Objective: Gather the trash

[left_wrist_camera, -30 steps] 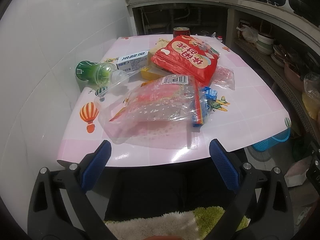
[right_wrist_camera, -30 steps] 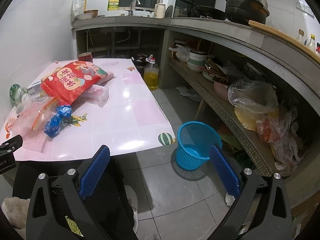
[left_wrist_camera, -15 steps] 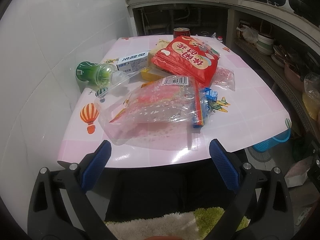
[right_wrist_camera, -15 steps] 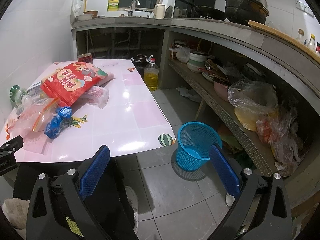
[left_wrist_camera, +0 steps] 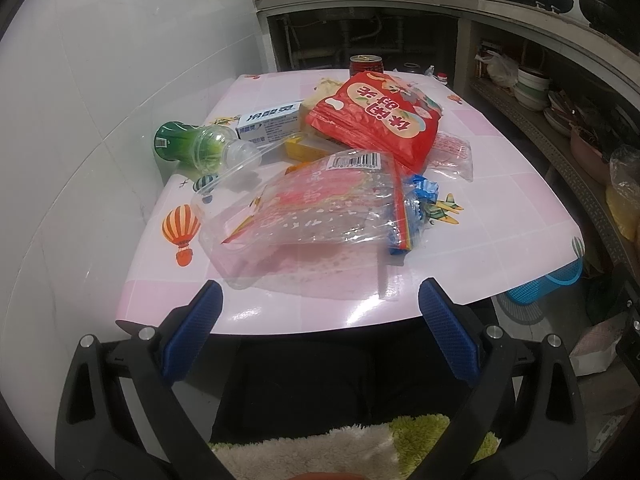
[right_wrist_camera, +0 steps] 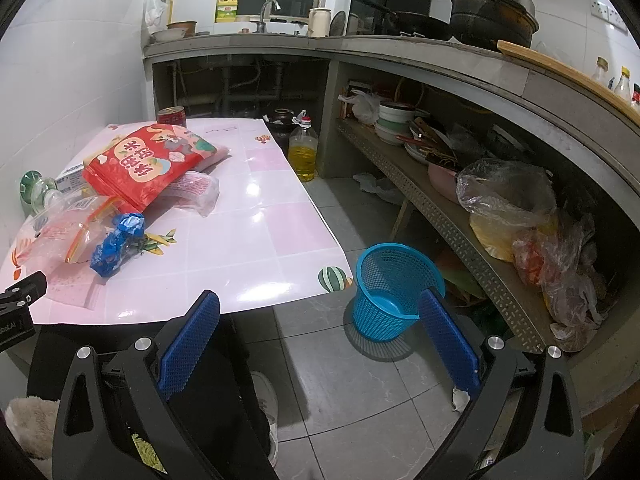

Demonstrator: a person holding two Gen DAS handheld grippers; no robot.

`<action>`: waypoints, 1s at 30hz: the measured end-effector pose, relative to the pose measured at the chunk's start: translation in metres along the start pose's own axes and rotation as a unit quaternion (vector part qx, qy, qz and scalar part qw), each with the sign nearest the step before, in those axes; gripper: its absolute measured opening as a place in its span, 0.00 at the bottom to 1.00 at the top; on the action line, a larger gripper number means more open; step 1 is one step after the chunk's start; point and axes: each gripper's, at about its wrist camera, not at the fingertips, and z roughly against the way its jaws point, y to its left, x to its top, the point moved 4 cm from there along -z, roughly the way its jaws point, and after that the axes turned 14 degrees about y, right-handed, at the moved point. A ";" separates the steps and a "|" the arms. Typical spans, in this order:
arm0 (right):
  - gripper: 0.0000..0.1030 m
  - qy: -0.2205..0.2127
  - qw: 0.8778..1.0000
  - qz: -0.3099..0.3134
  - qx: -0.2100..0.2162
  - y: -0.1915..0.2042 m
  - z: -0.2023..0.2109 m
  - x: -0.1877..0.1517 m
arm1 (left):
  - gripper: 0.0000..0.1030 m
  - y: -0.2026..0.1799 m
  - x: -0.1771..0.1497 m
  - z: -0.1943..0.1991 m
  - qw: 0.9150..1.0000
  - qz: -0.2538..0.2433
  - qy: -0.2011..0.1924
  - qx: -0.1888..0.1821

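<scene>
Trash lies on a pink table (left_wrist_camera: 500, 184): a clear zip bag (left_wrist_camera: 312, 208), a red snack bag (left_wrist_camera: 376, 120), a crumpled blue wrapper (left_wrist_camera: 420, 196), a green plastic bottle (left_wrist_camera: 188, 146), a white box (left_wrist_camera: 270, 120), a red can (left_wrist_camera: 366, 66) and a small clear bag (left_wrist_camera: 452, 152). My left gripper (left_wrist_camera: 320, 304) is open and empty, just before the table's near edge. My right gripper (right_wrist_camera: 320, 312) is open and empty, over the floor between the table (right_wrist_camera: 256, 216) and a blue mesh basket (right_wrist_camera: 394, 288).
A white tiled wall (left_wrist_camera: 80, 120) runs along the table's left side. A concrete counter with a cluttered lower shelf (right_wrist_camera: 460, 200) runs along the right. An oil bottle (right_wrist_camera: 303, 152) stands on the floor behind the table. The basket also shows in the left wrist view (left_wrist_camera: 548, 284).
Both grippers have drifted very slightly; the scene looks almost the same. Nothing on the table has moved.
</scene>
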 end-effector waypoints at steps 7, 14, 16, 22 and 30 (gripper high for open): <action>0.94 0.000 1.000 0.000 0.001 0.000 0.000 0.000 | 0.92 0.001 0.000 0.000 1.000 -0.001 0.000 0.000; 0.94 0.000 1.000 -0.001 0.001 0.000 0.000 0.001 | 0.92 0.003 -0.001 -0.002 1.000 -0.001 0.002 0.001; 0.94 0.000 1.000 -0.001 0.001 0.000 0.000 0.000 | 0.92 0.003 -0.001 -0.002 1.000 0.000 0.001 0.001; 0.94 0.000 1.000 -0.001 0.001 0.000 0.000 0.001 | 0.92 0.003 -0.002 -0.002 1.000 -0.001 0.002 0.001; 0.94 -0.001 1.000 -0.006 0.000 -0.003 0.000 0.002 | 0.92 0.002 -0.003 -0.004 1.000 -0.002 0.003 0.001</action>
